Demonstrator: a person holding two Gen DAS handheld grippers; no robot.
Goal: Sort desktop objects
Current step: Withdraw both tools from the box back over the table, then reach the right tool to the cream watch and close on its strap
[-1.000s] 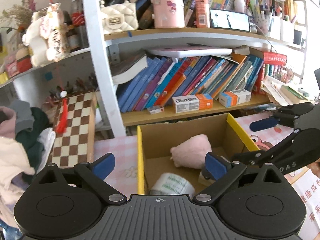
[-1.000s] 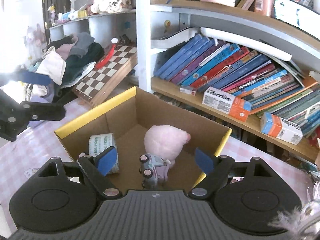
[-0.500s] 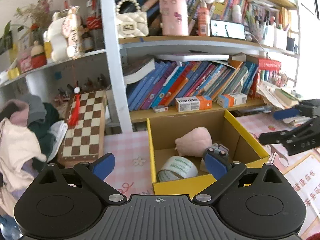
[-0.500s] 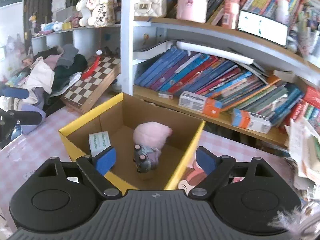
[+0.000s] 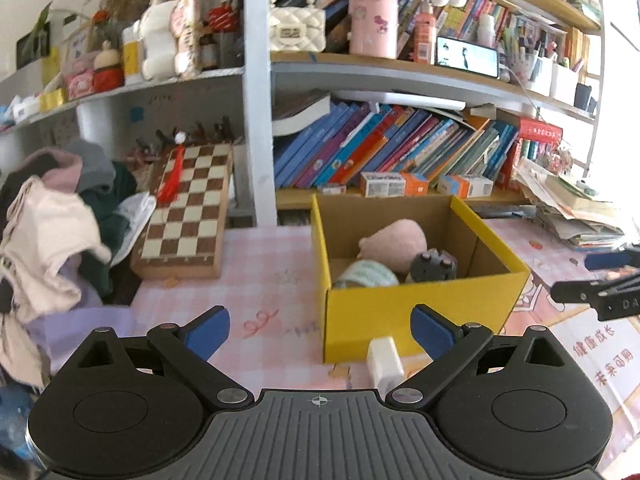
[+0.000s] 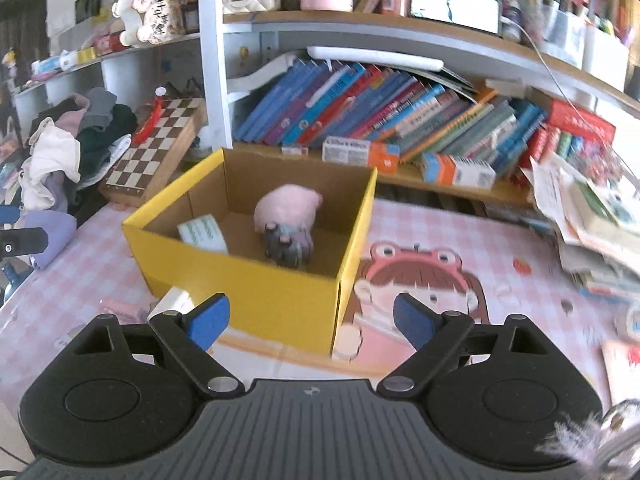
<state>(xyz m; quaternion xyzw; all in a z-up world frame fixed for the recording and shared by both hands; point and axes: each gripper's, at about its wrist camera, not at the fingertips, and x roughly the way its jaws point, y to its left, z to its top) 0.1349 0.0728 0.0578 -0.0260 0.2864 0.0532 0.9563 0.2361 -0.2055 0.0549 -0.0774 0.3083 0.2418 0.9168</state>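
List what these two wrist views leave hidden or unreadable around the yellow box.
- Roll of tape, left wrist view: lower part hidden by the yellow box front wall.
- White block, right wrist view: partly covered by the right gripper.
- Grey toy, right wrist view: too blurred to identify.
- Book spines: titles too small.

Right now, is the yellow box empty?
No. The yellow box holds a pink plush, a toy car and a tape roll.
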